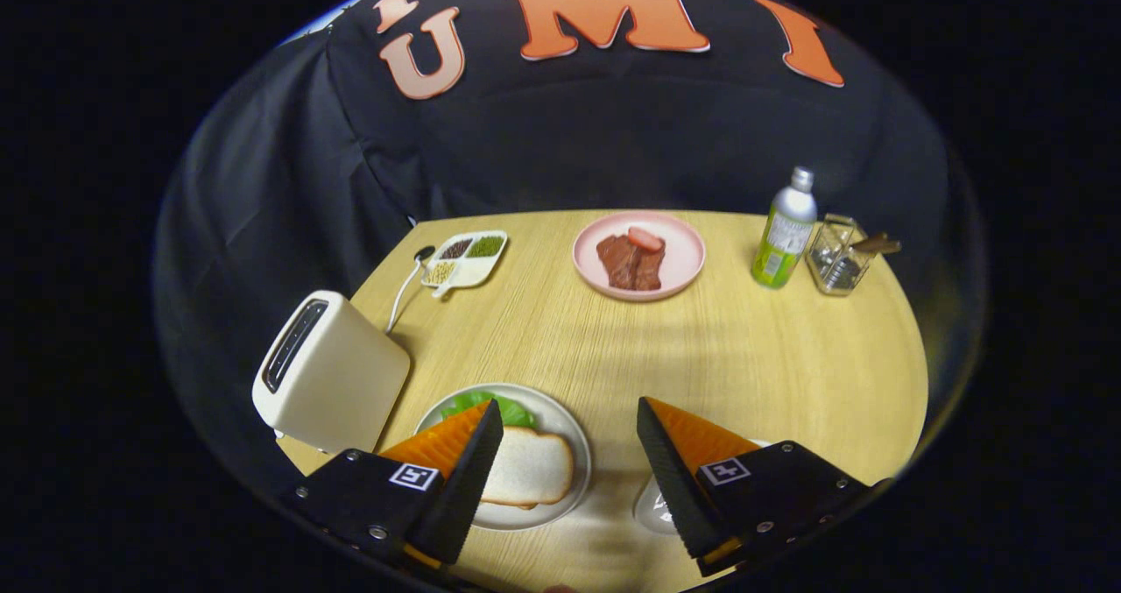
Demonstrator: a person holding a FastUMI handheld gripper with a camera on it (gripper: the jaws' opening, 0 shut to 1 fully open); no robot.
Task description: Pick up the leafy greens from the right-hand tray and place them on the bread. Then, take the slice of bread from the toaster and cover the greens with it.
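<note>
Just under the spread jaws' left finger: bread.

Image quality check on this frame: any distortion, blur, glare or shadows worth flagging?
Gripper view: strong fisheye bending, so the table edge curves; soft shadow on the wood ahead of the open gripper; slight blur at the near rim by the fingers; mild sheen on the bottle; the pink plate and toaster are sharp and evenly lit.
</note>
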